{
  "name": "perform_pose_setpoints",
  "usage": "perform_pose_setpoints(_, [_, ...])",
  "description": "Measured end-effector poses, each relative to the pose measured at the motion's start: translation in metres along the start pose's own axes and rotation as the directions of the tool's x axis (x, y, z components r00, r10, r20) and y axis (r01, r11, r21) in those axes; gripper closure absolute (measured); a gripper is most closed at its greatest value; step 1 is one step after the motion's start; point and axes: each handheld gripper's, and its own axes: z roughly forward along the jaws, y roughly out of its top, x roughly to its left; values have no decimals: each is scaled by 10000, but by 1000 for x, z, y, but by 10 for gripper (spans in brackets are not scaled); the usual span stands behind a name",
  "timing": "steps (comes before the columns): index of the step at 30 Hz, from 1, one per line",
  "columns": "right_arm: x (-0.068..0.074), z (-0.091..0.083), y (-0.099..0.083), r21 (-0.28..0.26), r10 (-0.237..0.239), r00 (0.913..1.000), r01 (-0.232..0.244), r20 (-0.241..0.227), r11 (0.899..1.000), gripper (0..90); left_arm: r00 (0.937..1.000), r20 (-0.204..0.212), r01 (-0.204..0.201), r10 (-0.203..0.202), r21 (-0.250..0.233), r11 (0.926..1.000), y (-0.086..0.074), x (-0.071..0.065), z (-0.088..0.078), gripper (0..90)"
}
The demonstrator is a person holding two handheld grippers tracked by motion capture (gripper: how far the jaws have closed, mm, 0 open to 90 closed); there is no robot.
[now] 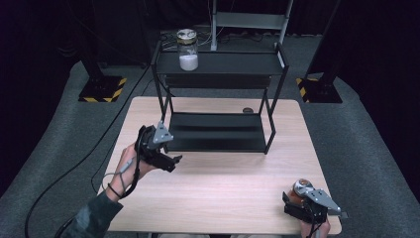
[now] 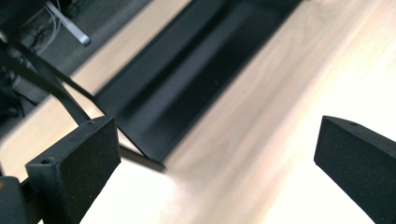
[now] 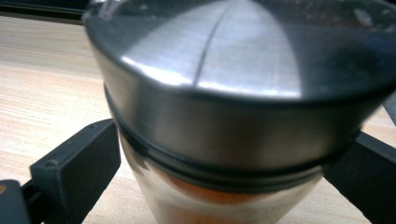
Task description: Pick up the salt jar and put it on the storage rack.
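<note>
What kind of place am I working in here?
Probably a lab or recording studio, not a kitchen: a lone wooden table on grey carpet, dark curtains all around, hazard-striped stand bases, and a black two-tier shelf bearing a single jar.

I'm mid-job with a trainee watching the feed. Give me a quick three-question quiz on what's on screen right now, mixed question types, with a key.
1. True or false: the left claw is holding a jar.
2. Multiple choice: the jar of white powder stands on A) the table, B) the top shelf of the black rack, C) the rack's bottom shelf.
3. Fill in: the right claw has its jaws on either side of a metal-lidded jar whose contents look ______ in colour.

Key
1. False: its jaws stand apart over bare tabletop, next to the rack's lower shelf.
2. B.
3. Orange-brown. The jaws sit beside the glass below the lid; whether they press on it is not clear.
</note>
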Motion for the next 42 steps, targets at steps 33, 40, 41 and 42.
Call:
perform_pose_setpoints(33, [0,0,0,-18,77,10000,-77,45,10000,0,9493,-537,3099,-3098,-59,9507,-135,-53,73,0])
perform_pose_setpoints(40, [0,0,0,-3,39,10000,-39,21,10000,0,9417,-442,3335,-3337,-106,9427,-141,-52,77,0])
perform_pose_setpoints(41, [0,0,0,4,21,10000,-21,30,10000,0,9408,-444,3357,-3359,-127,9419,-141,-52,77,0])
perform_pose_setpoints(42, [1,0,0,8,4,10000,-4,41,10000,0,9410,-446,3354,-3355,-113,9420,-141,-51,78,0])
